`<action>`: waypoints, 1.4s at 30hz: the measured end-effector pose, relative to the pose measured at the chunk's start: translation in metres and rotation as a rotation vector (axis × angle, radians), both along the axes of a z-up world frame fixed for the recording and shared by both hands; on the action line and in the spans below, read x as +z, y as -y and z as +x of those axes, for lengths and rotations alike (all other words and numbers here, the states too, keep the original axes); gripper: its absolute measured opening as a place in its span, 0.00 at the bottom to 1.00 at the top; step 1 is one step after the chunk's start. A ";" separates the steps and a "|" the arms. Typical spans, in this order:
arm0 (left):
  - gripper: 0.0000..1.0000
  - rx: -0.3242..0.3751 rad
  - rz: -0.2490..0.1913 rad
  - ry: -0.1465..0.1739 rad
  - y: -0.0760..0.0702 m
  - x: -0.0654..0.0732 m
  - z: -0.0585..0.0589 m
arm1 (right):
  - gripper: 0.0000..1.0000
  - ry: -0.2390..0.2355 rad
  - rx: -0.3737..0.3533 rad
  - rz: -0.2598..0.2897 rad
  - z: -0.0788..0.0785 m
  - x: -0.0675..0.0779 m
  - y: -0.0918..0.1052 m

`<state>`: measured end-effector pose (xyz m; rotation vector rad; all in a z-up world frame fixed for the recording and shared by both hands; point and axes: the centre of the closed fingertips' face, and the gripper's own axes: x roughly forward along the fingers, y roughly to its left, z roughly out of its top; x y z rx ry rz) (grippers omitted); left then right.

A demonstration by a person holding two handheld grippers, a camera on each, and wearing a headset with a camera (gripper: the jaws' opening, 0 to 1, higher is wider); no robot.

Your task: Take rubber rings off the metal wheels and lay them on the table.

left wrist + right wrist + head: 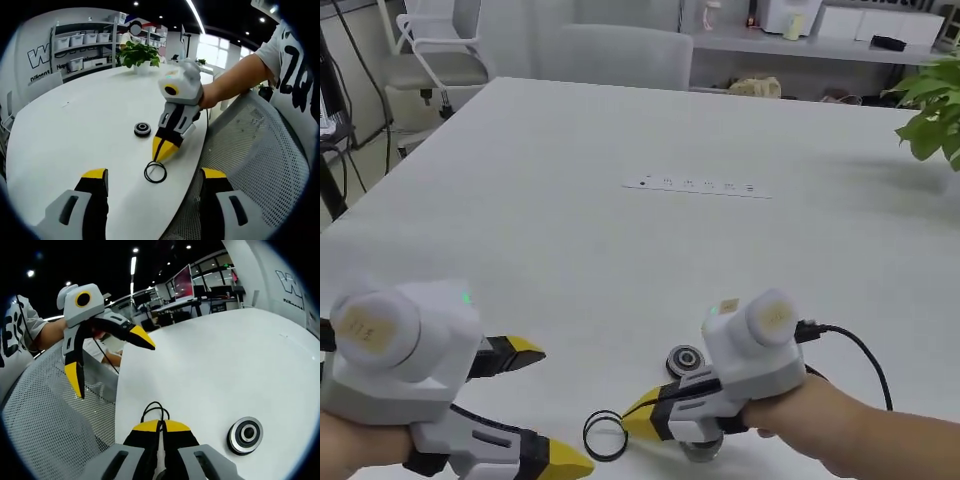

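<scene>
A black rubber ring (pixel 605 436) (pixel 155 172) (pixel 154 412) lies flat on the white table (pixel 620 250) near its front edge. My right gripper (pixel 638 422) (pixel 161 152) (pixel 160 426) points left, and its jaws are closed on the ring's near rim. A metal wheel (pixel 685 360) (pixel 142 129) (pixel 245 435) with a dark rim sits on the table just behind that gripper. My left gripper (pixel 552 405) (pixel 154 173) (pixel 114 369) hovers left of the ring, open, with nothing between its fingers.
A potted plant (pixel 935 115) (pixel 139 52) stands at the table's far right. A flush socket strip (pixel 695 186) runs across mid-table. A mesh chair (pixel 250 150) (pixel 50 415) sits close against the near table edge. Office chairs (pixel 440 50) stand beyond the far side.
</scene>
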<state>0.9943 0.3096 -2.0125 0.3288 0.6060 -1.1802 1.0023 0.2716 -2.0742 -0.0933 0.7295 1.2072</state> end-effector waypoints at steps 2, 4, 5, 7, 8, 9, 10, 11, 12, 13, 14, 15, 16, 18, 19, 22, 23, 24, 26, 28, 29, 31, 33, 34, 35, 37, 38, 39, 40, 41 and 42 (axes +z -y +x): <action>0.71 -0.001 0.001 0.000 0.000 0.000 0.000 | 0.01 0.006 0.002 -0.012 0.001 -0.003 0.001; 0.71 -0.001 0.001 -0.002 0.000 0.000 0.000 | 0.05 0.006 0.003 -0.019 0.001 -0.005 0.001; 0.71 0.000 0.001 -0.003 0.000 0.000 0.000 | 0.06 0.007 0.004 -0.022 0.000 -0.006 0.002; 0.71 -0.002 0.003 -0.005 0.000 -0.001 -0.001 | 0.08 0.010 0.005 -0.026 0.000 -0.006 0.003; 0.71 -0.002 0.004 -0.006 0.000 -0.001 -0.001 | 0.09 0.013 0.005 -0.026 0.000 -0.006 0.003; 0.71 -0.003 0.004 -0.006 0.000 -0.001 -0.001 | 0.10 0.015 0.003 -0.025 0.000 -0.005 0.004; 0.71 -0.004 0.006 -0.008 0.000 -0.001 -0.001 | 0.11 0.017 -0.002 -0.023 0.002 -0.005 0.005; 0.71 -0.005 0.007 -0.008 0.000 -0.001 -0.001 | 0.13 0.017 -0.004 -0.022 0.002 -0.004 0.005; 0.71 -0.007 0.008 -0.008 0.000 -0.001 -0.002 | 0.14 0.018 -0.009 -0.017 0.003 -0.003 0.006; 0.71 -0.010 0.009 -0.008 0.001 -0.001 -0.002 | 0.16 0.017 -0.015 -0.009 0.003 -0.001 0.006; 0.71 -0.013 0.010 -0.008 0.001 -0.001 -0.002 | 0.17 0.016 -0.021 -0.001 0.004 0.001 0.007; 0.71 -0.015 0.011 -0.009 0.002 0.000 -0.002 | 0.18 0.015 -0.027 0.007 0.005 0.004 0.008; 0.71 -0.018 0.013 -0.008 0.002 0.000 -0.001 | 0.18 0.020 -0.032 0.013 0.006 0.006 0.010; 0.71 -0.022 0.018 -0.007 0.003 0.001 0.000 | 0.18 0.024 -0.047 0.023 0.008 0.010 0.013; 0.71 -0.022 0.020 -0.005 0.003 0.001 0.001 | 0.19 0.025 -0.053 0.027 0.009 0.011 0.015; 0.70 -0.029 0.019 -0.003 0.005 0.002 0.003 | 0.21 0.027 -0.083 0.037 0.013 0.014 0.023; 0.70 -0.031 0.019 -0.004 0.006 0.002 0.003 | 0.22 0.029 -0.089 0.038 0.013 0.015 0.025; 0.70 -0.036 0.020 -0.002 0.008 0.003 0.003 | 0.22 0.032 -0.096 0.041 0.014 0.016 0.027; 0.69 -0.039 0.020 0.018 0.010 0.005 0.006 | 0.22 0.037 -0.115 0.050 0.016 0.020 0.032; 0.68 -0.040 0.017 0.020 0.013 0.007 0.008 | 0.23 0.040 -0.131 0.062 0.018 0.024 0.036; 0.68 -0.041 0.015 0.019 0.013 0.008 0.008 | 0.23 0.043 -0.137 0.065 0.019 0.026 0.037; 0.68 -0.042 0.013 0.019 0.015 0.009 0.011 | 0.24 0.046 -0.153 0.076 0.021 0.029 0.041; 0.67 -0.045 0.013 0.024 0.016 0.011 0.014 | 0.24 0.051 -0.167 0.084 0.022 0.033 0.045; 0.67 -0.046 0.012 0.027 0.017 0.012 0.015 | 0.25 0.056 -0.173 0.088 0.023 0.034 0.047; 0.67 -0.046 0.011 0.029 0.018 0.014 0.016 | 0.25 0.060 -0.183 0.094 0.025 0.036 0.050; 0.67 -0.046 0.007 0.031 0.020 0.017 0.019 | 0.26 0.066 -0.198 0.100 0.027 0.039 0.054; 0.67 -0.046 0.006 0.031 0.020 0.018 0.019 | 0.26 0.071 -0.205 0.103 0.029 0.041 0.056; 0.67 -0.045 0.004 0.031 0.022 0.019 0.022 | 0.27 0.077 -0.218 0.108 0.031 0.043 0.060; 0.67 -0.043 0.003 0.032 0.022 0.020 0.024 | 0.27 0.080 -0.233 0.114 0.034 0.045 0.063; 0.67 -0.043 0.001 0.032 0.024 0.020 0.026 | 0.27 0.084 -0.242 0.119 0.035 0.047 0.066; 0.66 -0.043 0.000 0.031 0.025 0.021 0.027 | 0.28 0.088 -0.249 0.122 0.036 0.049 0.068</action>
